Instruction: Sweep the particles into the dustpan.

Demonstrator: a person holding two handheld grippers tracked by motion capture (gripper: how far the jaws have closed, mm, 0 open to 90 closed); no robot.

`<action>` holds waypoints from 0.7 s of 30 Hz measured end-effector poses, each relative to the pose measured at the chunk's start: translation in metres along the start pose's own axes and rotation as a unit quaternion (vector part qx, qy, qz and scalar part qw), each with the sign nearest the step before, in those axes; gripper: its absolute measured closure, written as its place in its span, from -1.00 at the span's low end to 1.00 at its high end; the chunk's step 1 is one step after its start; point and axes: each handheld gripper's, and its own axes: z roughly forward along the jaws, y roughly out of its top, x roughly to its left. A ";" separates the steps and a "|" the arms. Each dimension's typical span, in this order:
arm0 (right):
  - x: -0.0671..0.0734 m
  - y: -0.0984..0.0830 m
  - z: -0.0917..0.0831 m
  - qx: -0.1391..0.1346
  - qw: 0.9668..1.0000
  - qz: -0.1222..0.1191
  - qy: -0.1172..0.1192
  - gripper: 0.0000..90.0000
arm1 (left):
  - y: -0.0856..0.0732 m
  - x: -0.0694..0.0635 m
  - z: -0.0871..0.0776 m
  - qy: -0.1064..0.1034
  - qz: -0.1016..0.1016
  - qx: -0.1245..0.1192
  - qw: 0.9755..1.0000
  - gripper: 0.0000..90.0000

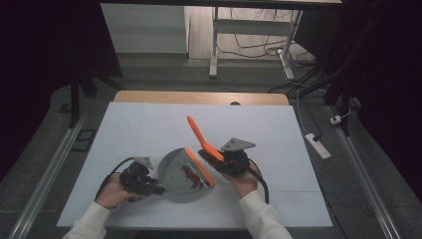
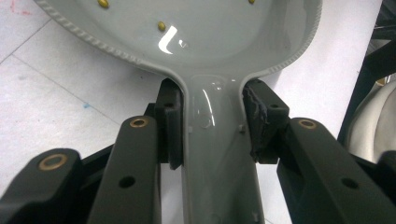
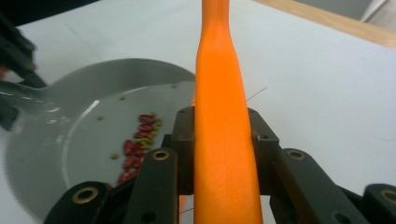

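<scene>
High view: a grey plastic dustpan with an orange front lip [image 1: 185,175] lies flat on the white surface [image 1: 149,129], near the person's edge, between the two hands. The left tool [image 1: 158,189] is clamped on its handle just behind the pan, with both pads [image 2: 171,123] pressing the glossy neck. The right tool [image 1: 205,155] grips a small orange plastic brush [image 1: 199,137] at the thick part of its handle, which points up and away over the lip. Red and yellowish beans [image 1: 191,177] lie piled inside the pan near the lip. Both pieces look light and rigid; the smooth plastic is probably slippery, so the narrow neck is the sound hold. Tilting the pan forward could spill the beans.
</scene>
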 end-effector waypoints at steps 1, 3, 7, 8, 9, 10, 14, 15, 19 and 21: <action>-0.002 0.000 -0.001 -0.001 1.000 0.001 -0.002 0.56 | 0.000 -0.001 0.000 0.002 0.001 -0.002 1.000 0.38; -0.005 0.000 -0.004 -0.004 1.000 0.004 -0.005 0.56 | 0.000 -0.001 0.000 0.004 0.004 -0.005 1.000 0.38; -0.011 0.001 -0.010 -0.011 1.000 0.007 -0.007 0.56 | -0.002 -0.002 0.001 0.008 0.007 -0.013 1.000 0.38; -0.012 0.002 -0.011 -0.012 1.000 0.007 -0.006 0.56 | -0.002 -0.002 0.001 0.008 0.009 -0.015 1.000 0.38; -0.013 0.002 -0.011 -0.012 1.000 0.007 -0.005 0.56 | -0.003 -0.002 0.001 0.009 0.009 -0.018 1.000 0.38; -0.014 0.002 -0.012 -0.012 1.000 0.006 -0.004 0.56 | -0.003 -0.002 0.001 0.010 0.007 -0.020 1.000 0.38; -0.016 0.001 -0.015 -0.013 1.000 0.002 0.002 0.56 | -0.004 -0.002 -0.002 0.014 -0.001 -0.033 0.999 0.38; -0.016 0.001 -0.016 -0.014 1.000 0.000 0.003 0.56 | -0.005 -0.002 -0.002 0.016 -0.003 -0.037 0.999 0.38; -0.019 0.002 -0.024 -0.020 1.000 -0.004 0.008 0.56 | -0.006 -0.004 -0.004 0.028 -0.011 -0.048 0.998 0.38; -0.021 0.002 -0.028 -0.022 1.000 -0.004 0.008 0.56 | -0.006 -0.006 -0.005 0.034 -0.015 -0.050 0.998 0.38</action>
